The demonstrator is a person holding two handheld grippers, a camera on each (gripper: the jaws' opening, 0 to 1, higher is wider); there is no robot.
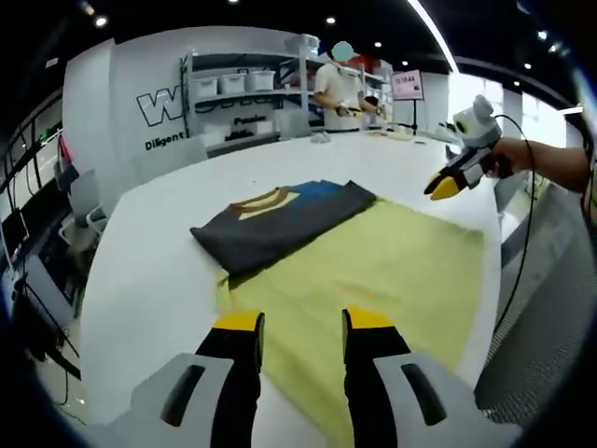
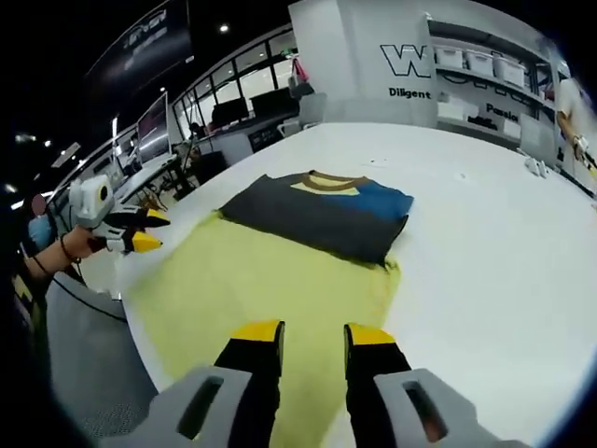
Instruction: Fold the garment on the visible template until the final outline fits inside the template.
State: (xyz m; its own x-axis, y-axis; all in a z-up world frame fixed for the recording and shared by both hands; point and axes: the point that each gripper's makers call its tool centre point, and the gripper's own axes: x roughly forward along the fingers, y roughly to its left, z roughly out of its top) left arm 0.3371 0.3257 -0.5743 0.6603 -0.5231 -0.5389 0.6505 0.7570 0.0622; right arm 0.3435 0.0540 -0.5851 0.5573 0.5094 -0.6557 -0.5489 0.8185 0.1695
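Both tools (image 1: 301,322) (image 2: 312,333) hover open over yellow template (image 1: 392,271); folded dark garment (image 1: 280,222) seemingly rectangular.

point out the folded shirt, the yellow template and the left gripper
shirt (image 1: 280,222): left gripper view, on the dark grey folded body.
template (image 1: 392,271): left gripper view, on its bare yellow middle.
left gripper (image 1: 300,322): left gripper view, midway between its yellow fingertips.

A white wall (image 1: 121,84) with black lettering backs bin-stacked shelves (image 1: 242,89), under recessed ceiling spotlights (image 1: 101,21).
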